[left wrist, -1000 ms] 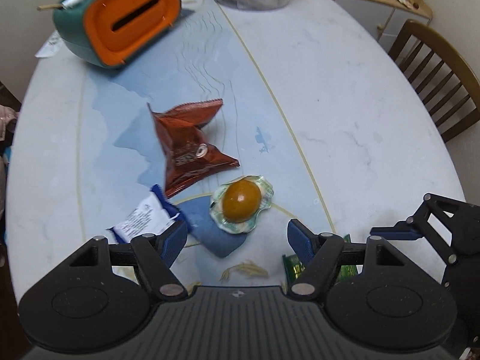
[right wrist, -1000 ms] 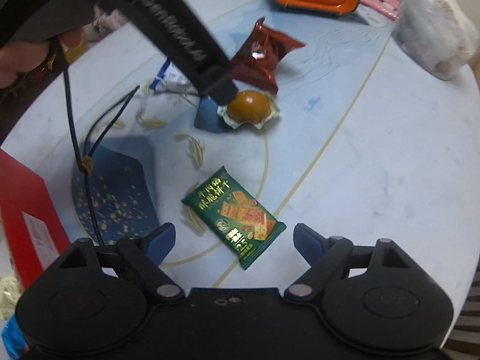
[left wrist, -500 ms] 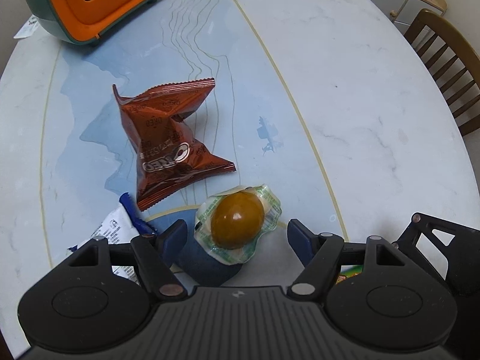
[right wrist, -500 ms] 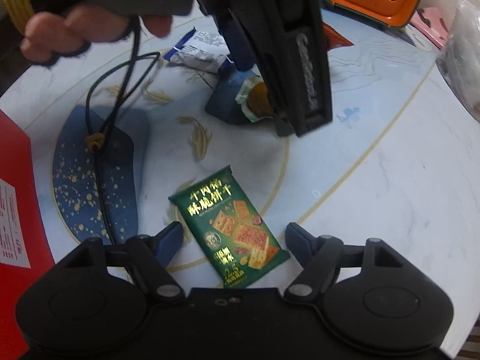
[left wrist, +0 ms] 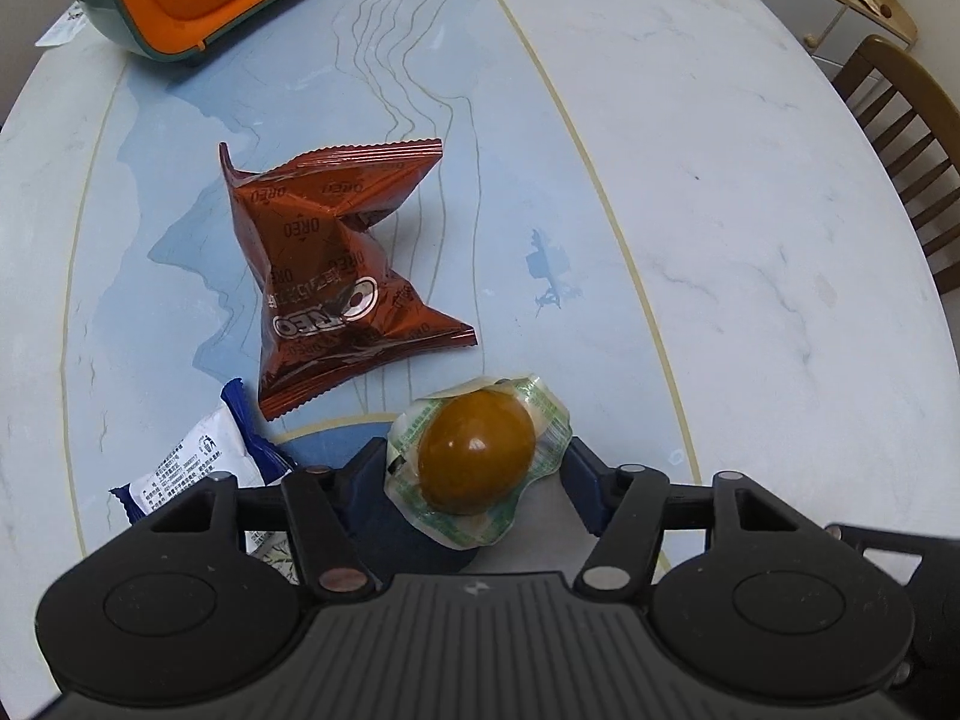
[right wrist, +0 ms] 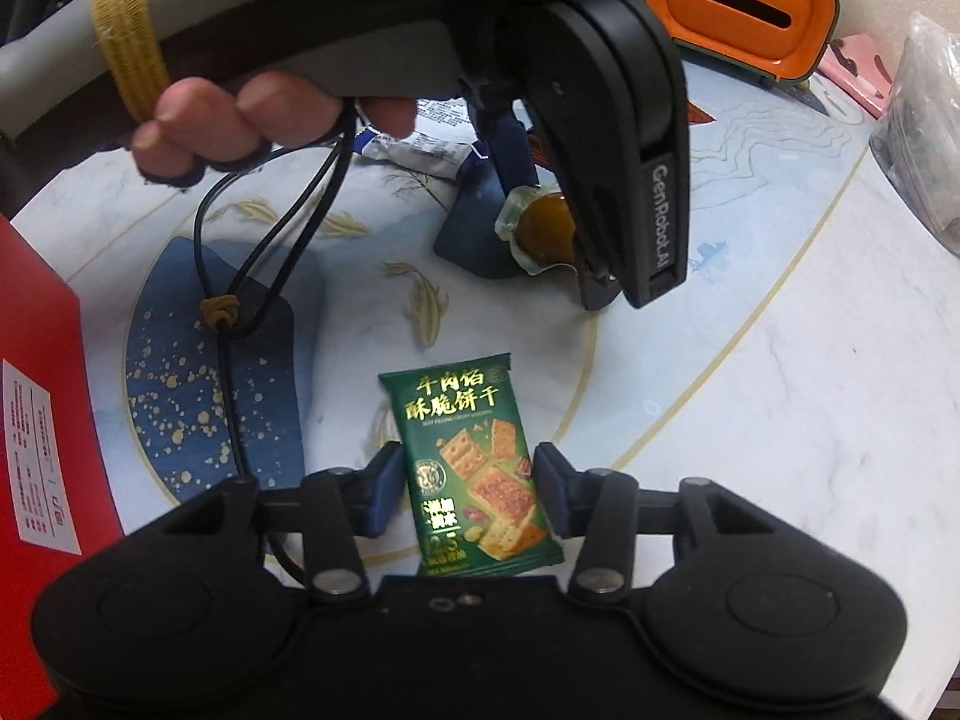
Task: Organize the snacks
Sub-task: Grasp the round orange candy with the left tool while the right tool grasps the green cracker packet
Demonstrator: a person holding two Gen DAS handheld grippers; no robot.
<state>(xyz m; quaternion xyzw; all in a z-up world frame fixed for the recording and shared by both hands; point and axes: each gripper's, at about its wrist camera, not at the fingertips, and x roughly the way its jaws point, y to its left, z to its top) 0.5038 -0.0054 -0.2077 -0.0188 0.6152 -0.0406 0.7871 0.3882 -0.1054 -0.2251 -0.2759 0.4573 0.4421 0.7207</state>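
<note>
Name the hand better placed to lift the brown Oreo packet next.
Left, probably. The Oreo packet lies just beyond the left gripper, closing around the packed egg; the right gripper is closing around the green cracker packet.

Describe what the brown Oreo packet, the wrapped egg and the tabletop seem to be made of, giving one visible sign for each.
Oreo packet: probably metallised plastic film; glossy, sharply creased, serrated sealed ends.
Wrapped egg: clear, shiny plastic vacuum wrap with green print, clinging to a smooth brown egg.
Tabletop: looks like polished marble or a printed imitation; grey veining, faint sheen, gold inlaid lines. Which one cannot be told.
</note>
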